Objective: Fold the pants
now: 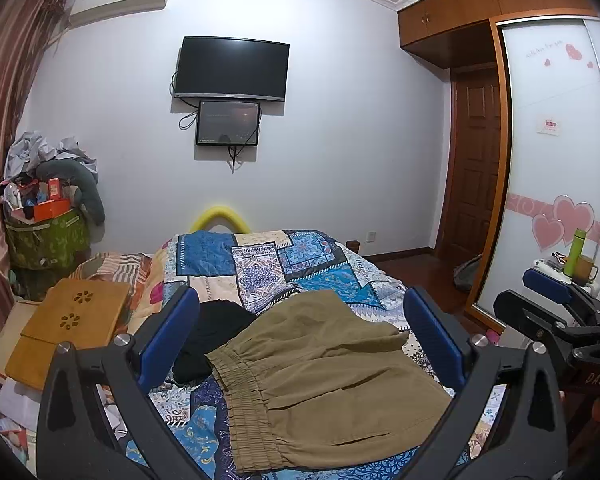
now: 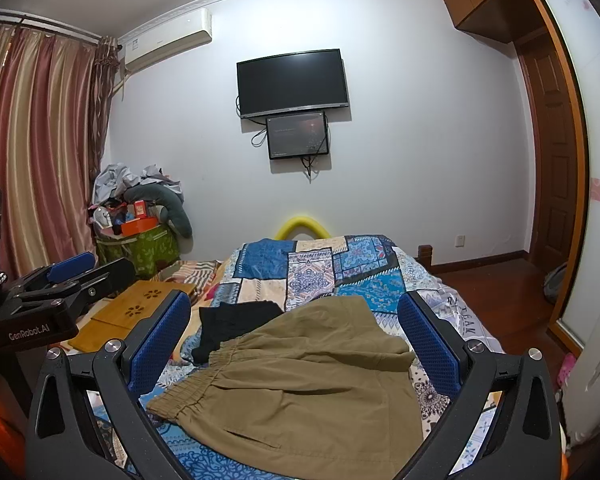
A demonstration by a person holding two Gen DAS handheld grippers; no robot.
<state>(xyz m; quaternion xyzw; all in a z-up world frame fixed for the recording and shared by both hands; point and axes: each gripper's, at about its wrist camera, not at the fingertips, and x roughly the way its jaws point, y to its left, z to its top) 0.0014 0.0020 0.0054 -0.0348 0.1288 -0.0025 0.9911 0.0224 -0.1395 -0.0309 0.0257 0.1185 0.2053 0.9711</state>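
Khaki pants [image 1: 324, 380] with an elastic waistband lie in a flat bundle on the patchwork bedspread [image 1: 268, 264]; the waistband faces left. They also show in the right wrist view [image 2: 300, 384]. My left gripper [image 1: 300, 336] is open and empty, held above the pants, its blue pads to either side. My right gripper [image 2: 296, 340] is open and empty, also above the pants. Each gripper shows at the edge of the other's view: the right one [image 1: 556, 300] and the left one [image 2: 68, 276].
A black garment [image 1: 208, 340] lies on the bed left of the pants, also in the right wrist view [image 2: 232, 324]. A wooden lap tray [image 1: 68, 328] rests at the bed's left. A cluttered green bin [image 1: 48, 236] stands by the curtain. A wardrobe [image 1: 560, 160] is on the right.
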